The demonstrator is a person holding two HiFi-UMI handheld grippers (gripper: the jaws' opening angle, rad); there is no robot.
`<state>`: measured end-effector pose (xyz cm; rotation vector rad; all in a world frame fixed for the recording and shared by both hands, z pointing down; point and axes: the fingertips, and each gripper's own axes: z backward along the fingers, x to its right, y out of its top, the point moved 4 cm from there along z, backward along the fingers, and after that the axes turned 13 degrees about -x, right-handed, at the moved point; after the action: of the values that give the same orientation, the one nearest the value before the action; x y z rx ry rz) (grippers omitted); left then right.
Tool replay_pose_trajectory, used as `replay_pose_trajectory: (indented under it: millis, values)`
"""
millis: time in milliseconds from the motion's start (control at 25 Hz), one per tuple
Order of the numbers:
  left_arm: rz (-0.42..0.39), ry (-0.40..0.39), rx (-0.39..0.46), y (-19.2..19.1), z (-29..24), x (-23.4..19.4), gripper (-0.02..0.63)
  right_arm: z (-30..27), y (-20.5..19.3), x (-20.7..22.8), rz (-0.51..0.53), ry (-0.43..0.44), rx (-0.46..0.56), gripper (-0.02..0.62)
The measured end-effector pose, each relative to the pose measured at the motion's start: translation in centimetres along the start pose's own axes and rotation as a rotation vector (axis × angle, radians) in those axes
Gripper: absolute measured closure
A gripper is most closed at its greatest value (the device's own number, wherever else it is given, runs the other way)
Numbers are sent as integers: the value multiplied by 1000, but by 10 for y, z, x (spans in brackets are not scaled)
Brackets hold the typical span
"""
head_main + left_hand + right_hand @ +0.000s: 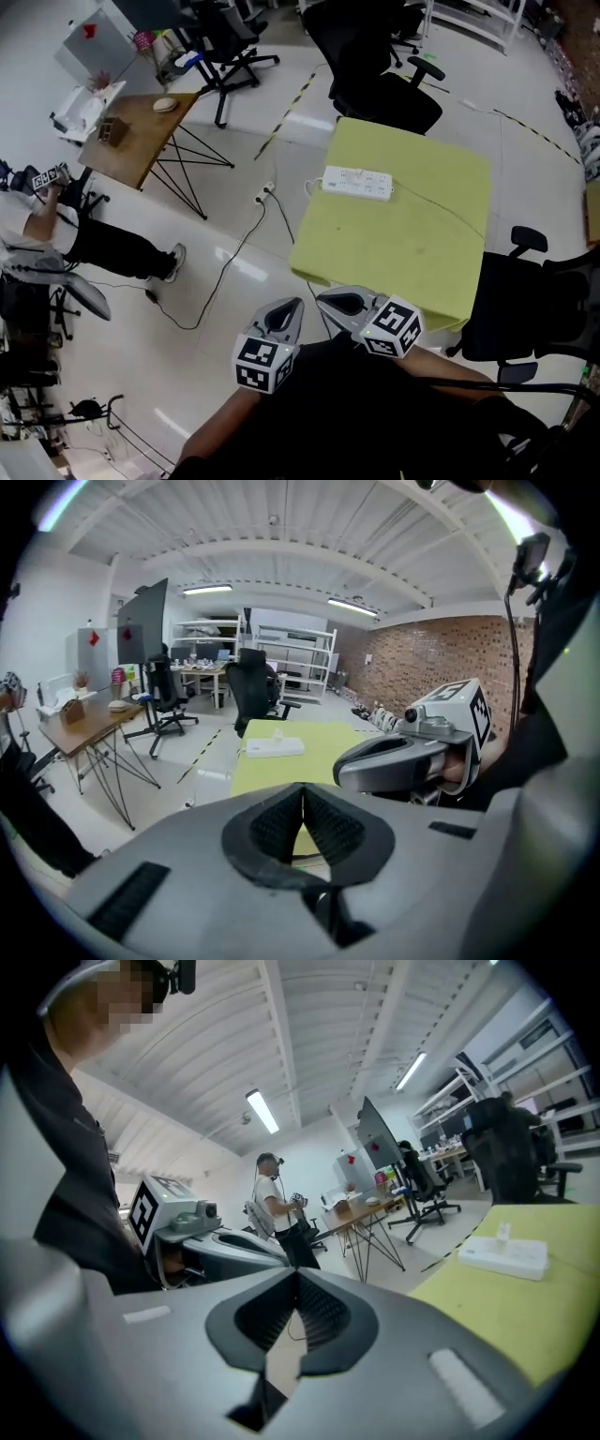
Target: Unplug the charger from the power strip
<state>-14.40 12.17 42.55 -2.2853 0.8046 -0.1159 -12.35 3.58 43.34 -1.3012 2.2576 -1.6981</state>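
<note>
**A:** Where's the thing we're after?

**B:** The power strip (357,183) lies flat near the far side of the yellow-green desk (412,253). The charger (277,735) is the small white block standing up out of its top. Both are well away from the grippers, which hang close to the person's body short of the desk's near edge.

**A:** And the grippers themselves?

**B:** The left gripper (302,803) has its ribbed pads pressed together with nothing between them. The right gripper (298,1297) is the same, closed and empty. Both need to spread before they can take anything.

**A:** How will the charger handle?

**B:** I'd say it's light, with a hard, smooth plastic shell, so it could slip in the pads. The only resistance should be the socket's hold on its prongs.

**A:** Where should we grip it?

**B:** Across its two flat sides, low on the body, and pull straight up. The strip looks light too (likely to lift along with it), so I'd pin it down with the other gripper, away from the sockets. I wouldn't tug on the thin cable running off across the desk.
</note>
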Motion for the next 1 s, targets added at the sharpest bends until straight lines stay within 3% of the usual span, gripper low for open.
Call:
replay_pose_trajectory:
  millis: [120, 320, 480, 720, 1000]
  values:
    - [-57, -53, -15, 27, -28, -2, 598, 9, 11, 30, -19, -53, 28, 594]
    - [-76, -134, -17, 57, -59, -3, 598, 32, 12, 59, -56, -152, 52, 594]
    - [-167, -222, -59, 77, -84, 17, 598, 58, 7, 75, -115, -235, 101, 594]
    - [-245, -277, -86, 97, -101, 30, 598, 82, 2, 88, -174, -317, 168, 594]
    - [-311, -335, -115, 108, -110, 21, 598, 77, 3, 99, -232, -368, 177, 594]
